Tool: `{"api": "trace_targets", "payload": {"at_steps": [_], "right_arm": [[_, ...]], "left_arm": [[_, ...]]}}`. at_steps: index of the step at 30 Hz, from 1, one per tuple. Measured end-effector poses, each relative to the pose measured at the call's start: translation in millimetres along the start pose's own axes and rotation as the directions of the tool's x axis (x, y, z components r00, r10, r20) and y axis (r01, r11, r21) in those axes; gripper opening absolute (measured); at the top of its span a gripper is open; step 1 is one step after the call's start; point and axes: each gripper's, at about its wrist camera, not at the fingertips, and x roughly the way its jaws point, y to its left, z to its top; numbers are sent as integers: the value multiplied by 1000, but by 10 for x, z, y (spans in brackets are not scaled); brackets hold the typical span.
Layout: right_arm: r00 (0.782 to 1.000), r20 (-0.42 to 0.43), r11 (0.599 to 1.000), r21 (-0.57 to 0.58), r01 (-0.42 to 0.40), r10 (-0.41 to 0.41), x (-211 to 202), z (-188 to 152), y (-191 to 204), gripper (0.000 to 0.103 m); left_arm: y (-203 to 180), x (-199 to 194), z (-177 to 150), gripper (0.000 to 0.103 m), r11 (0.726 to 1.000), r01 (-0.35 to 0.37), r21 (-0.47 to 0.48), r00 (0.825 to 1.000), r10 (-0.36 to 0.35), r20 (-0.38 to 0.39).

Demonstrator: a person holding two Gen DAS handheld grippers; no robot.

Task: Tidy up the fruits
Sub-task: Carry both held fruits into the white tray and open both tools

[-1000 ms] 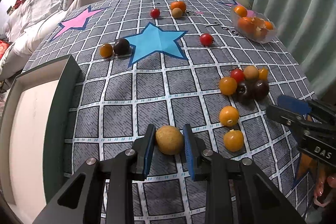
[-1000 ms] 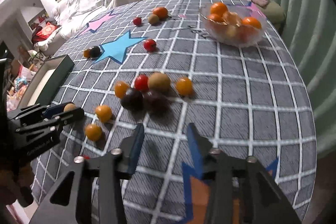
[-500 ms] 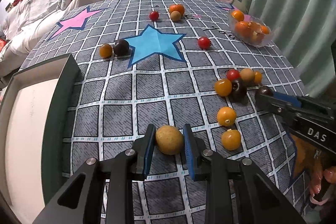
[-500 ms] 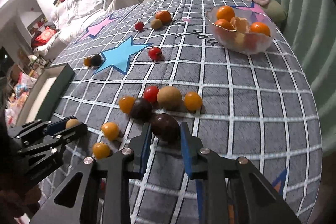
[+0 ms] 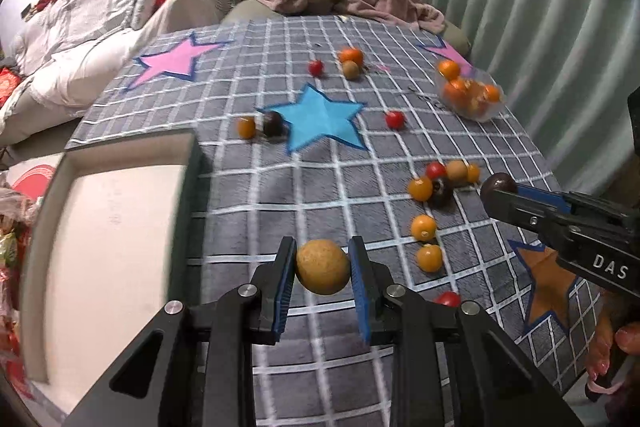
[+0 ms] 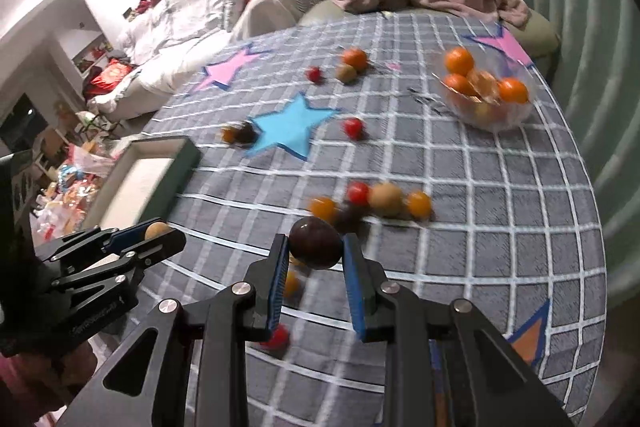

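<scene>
Black angular frames, blue-padded fingers (image 5: 280, 291), silver screws, white "DAS" lettering.

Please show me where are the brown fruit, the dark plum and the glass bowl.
brown fruit (image 5: 322, 261): left wrist view, its front face.
dark plum (image 6: 315, 242): right wrist view, its top front.
glass bowl (image 6: 505, 118): right wrist view, its front wall.

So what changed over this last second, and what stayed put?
The right gripper went to the fruit cluster, shut its jaws on the dark plum and lifted it off the cloth. The left gripper kept its hold on the tan fruit, now raised. The bowl of oranges and the tray stayed put.
</scene>
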Motion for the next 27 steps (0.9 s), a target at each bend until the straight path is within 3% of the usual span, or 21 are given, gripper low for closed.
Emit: {"api": "trace_targets", "payload": {"at_steps": [8,16,22,27], "right_arm": [[997,-14,992,-105,-75,74,112,320,818,30],[983,-122,967,-198,-158,136,790,518,1784,30],[973,-206,965,-216,-151,106,1383,519,2137,29],[965,-253,969,-211,-125,69,1711,480,2190,29]], "left_arm": [[727,-296,51,28,994,-81,-74,996,84,31],[1637,-139,30,28,957,-235,-169,972,236,-15],[2000,158,-85,28,936,-290,-199,957,278,-85],[2040,335,-166,28,936,-301,-181,952,284,-117]]}}
